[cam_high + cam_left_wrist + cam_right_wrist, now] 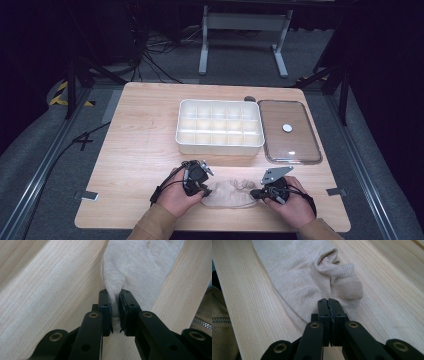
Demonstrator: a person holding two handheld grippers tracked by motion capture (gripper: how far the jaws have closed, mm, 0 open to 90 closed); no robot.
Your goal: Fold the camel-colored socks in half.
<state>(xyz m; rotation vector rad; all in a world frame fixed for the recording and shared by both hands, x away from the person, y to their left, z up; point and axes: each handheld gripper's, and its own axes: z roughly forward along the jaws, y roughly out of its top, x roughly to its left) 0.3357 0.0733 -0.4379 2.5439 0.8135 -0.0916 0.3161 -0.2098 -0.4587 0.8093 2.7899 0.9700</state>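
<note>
A beige sock (229,194) lies flat near the table's front edge, between my two grippers. My left gripper (114,293) is shut on a pinched-up fold of the sock (140,262) at its left end, and it shows in the high view (202,190) too. At the sock's right end my right gripper (328,300) has its jaws pressed together, tips over the edge of the sock (294,272) close to its ribbed cuff (342,277). No cloth shows between those jaws. In the high view the right gripper (256,192) touches the sock's right end.
A white compartment box (220,127) stands mid-table, and its clear lid (289,131) lies flat to its right. The person's hands and tan sleeves come in at the bottom. The table's front edge runs just behind the grippers.
</note>
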